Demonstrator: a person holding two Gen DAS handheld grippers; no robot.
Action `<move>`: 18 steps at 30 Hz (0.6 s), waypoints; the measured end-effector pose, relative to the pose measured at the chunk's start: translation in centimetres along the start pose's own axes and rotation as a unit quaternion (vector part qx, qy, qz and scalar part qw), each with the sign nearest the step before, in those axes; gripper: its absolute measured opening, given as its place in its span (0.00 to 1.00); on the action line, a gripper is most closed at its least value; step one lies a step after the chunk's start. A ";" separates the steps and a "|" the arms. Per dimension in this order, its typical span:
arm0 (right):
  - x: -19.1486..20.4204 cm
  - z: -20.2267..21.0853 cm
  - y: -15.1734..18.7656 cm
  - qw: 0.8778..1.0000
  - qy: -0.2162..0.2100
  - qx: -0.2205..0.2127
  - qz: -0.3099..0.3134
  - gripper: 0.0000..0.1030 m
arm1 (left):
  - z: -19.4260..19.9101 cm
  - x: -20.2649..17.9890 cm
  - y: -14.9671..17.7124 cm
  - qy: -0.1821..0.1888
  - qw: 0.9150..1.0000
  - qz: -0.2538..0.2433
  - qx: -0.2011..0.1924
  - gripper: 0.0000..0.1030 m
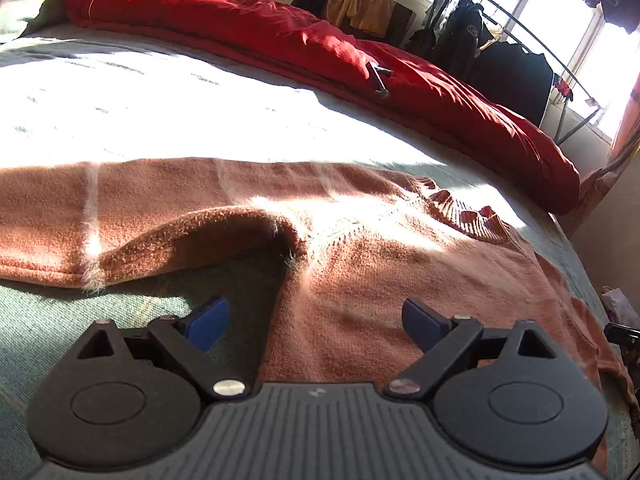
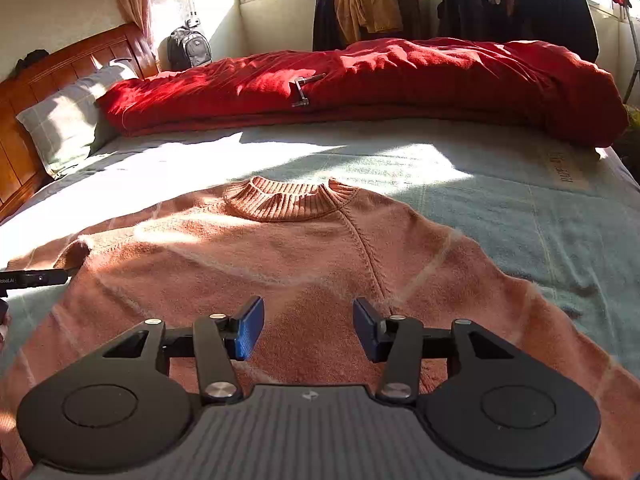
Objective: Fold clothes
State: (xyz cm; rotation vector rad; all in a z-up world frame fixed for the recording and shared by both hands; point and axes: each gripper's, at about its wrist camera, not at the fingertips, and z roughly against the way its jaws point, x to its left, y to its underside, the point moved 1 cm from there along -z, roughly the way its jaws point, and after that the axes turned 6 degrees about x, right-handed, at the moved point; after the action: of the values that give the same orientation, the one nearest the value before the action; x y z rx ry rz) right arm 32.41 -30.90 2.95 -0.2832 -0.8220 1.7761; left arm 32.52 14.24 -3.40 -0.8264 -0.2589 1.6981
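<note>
Left gripper [image 1: 316,322]: jaws spread wide, nothing between the 2 blue pads; it hangs above the sweater's edge, where knit meets bedsheet, and the pads press on nothing.
Left fingers [image 1: 210,324]: one pad sits over the green sheet in shadow, the other over the orange knit — whether either brushes the fabric cannot be told.
Right gripper [image 2: 308,328]: jaws parted to a middling gap, empty; it hovers over the sweater's body, below the collar.
Right fingers [image 2: 251,330]: blue pads face each other with only sweater fabric showing behind the gap — no cloth pinched.
Sweater [image 2: 304,248]: orange knit with pale stripes, lying spread flat on the bed, ribbed collar [image 2: 286,200] away from the right camera, both sleeves angled outward; in the left view 1 sleeve [image 1: 132,216] stretches off to the left with a raised fold at the armpit.
Bed [image 2: 520,208]: pale green sheet, sunlit in patches.
Red quilt [image 2: 360,80]: rolled along the far side of the bed, well apart from the sweater.
Pillow [image 2: 68,120]: grey, against the wooden headboard [image 2: 60,68].
Background: dark clothes on a drying rack [image 2: 540,0] by the window.
</note>
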 end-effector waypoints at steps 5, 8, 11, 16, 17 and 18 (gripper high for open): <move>1.5 1.5 3.4 0.997 0.004 -0.024 -0.067 0.55 | -4.3 1.0 -2.6 0.043 0.999 -0.023 0.001 0.83; 1.8 2.3 4.8 0.993 0.001 -0.041 -0.110 0.55 | -5.8 0.9 -3.9 0.074 0.997 -0.022 0.011 0.45; 2.1 2.7 5.3 0.991 0.020 -0.045 -0.127 0.56 | -6.0 0.4 -4.5 0.062 0.997 -0.036 0.012 0.10; 2.4 4.2 5.7 0.985 0.048 -0.068 -0.149 0.56 | -3.4 0.3 -6.8 0.055 0.997 -0.047 -0.040 0.09; 2.4 4.4 5.7 0.985 0.051 -0.071 -0.150 0.56 | -3.1 0.3 -7.4 0.054 0.996 -0.054 -0.046 0.10; 2.4 4.7 5.7 0.984 0.056 -0.073 -0.152 0.56 | -3.6 0.3 -7.5 0.048 0.996 -0.058 -0.041 0.10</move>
State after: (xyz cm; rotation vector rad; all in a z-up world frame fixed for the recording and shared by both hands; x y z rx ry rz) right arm 24.66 -31.42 3.09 -0.3318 -0.8675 1.4048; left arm 40.51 15.88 -1.87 -0.9325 -0.3064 1.5428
